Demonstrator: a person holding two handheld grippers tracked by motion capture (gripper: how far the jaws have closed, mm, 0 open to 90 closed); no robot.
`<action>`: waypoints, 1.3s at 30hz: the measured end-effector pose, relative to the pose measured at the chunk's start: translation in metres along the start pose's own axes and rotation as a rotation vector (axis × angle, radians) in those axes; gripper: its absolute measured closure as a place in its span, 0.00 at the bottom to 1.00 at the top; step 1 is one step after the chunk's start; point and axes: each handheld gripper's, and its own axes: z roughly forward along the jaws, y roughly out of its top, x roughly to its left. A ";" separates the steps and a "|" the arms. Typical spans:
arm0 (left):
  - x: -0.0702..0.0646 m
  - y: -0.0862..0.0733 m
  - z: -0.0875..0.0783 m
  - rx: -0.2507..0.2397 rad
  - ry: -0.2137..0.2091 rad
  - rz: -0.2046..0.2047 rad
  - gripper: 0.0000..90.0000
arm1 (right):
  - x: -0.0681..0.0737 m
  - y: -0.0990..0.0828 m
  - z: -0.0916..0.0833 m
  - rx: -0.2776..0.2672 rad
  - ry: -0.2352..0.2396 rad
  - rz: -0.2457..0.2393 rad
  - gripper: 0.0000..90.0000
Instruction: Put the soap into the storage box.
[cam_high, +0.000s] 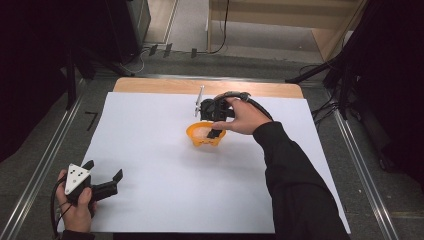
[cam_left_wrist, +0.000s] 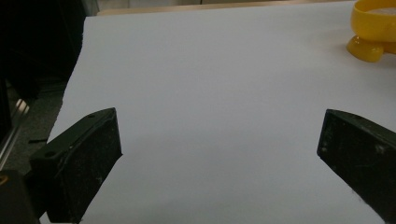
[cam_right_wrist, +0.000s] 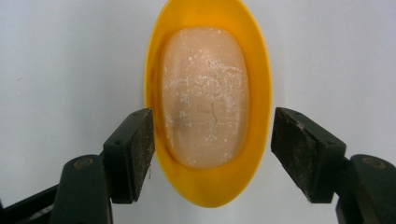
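Observation:
A yellow oval dish (cam_high: 204, 136) stands on the white sheet near the middle of the table and holds a pale peach bar of soap (cam_right_wrist: 205, 98). My right gripper (cam_high: 213, 131) points down over the dish (cam_right_wrist: 262, 70), one jaw on each long side of it. Its jaws (cam_right_wrist: 213, 114) sit right at the rim, with a thin gap on the right side, so it is open. My left gripper (cam_high: 105, 169) rests at the near left corner of the sheet, open wide and with nothing in it (cam_left_wrist: 219, 116). The dish (cam_left_wrist: 373, 32) appears far off at its upper right.
The white sheet (cam_high: 165, 165) covers most of a wooden table, whose bare strip (cam_high: 150, 85) runs along the far edge. A thin metal rod (cam_high: 199, 97) stands just behind the dish. Dark stands and cables line the floor on both sides.

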 end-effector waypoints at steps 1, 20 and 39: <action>0.000 0.000 0.000 0.000 0.000 0.001 0.00 | 0.000 -0.001 0.000 -0.006 0.002 0.000 0.35; 0.000 0.000 0.000 0.005 0.002 0.007 0.00 | 0.002 -0.030 -0.013 -0.073 0.088 0.143 0.22; 0.000 0.000 0.000 0.004 0.001 0.013 0.00 | 0.011 -0.072 -0.029 -0.112 0.050 0.283 0.20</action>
